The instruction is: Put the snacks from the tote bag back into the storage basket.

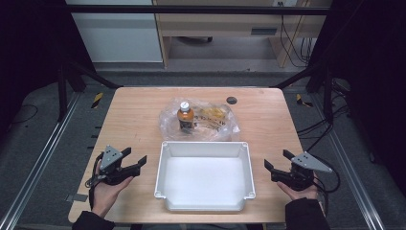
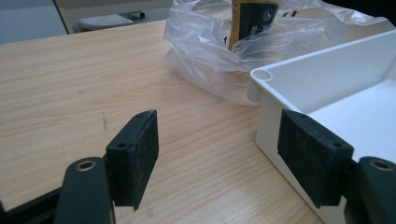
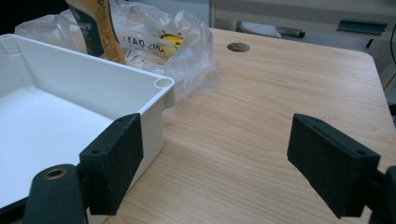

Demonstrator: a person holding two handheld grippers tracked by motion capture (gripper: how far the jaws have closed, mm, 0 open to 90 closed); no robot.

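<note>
A white plastic bin [image 1: 205,149] sits at the front middle of the wooden table [image 1: 134,110]. Behind it lies a crumpled clear plastic bag [image 1: 220,125] with an orange bottle [image 1: 185,116] standing in it and yellow packets beside the bottle. My left gripper [image 1: 135,158] rests left of the bin, open, nothing between its pads [image 2: 135,154]. Right of the bin my right gripper [image 1: 275,161] is open too, its pads [image 3: 114,161] empty. The bin's corner [image 2: 262,77] and the bag [image 2: 205,51] show ahead in the left gripper view; bin [image 3: 93,84], bottle [image 3: 95,28] and bag [image 3: 177,42] in the right gripper view.
A small dark round grommet [image 1: 231,100] is set in the table at the back right. Black frame bars and metal rails flank the table. A desk and cables stand beyond the far edge.
</note>
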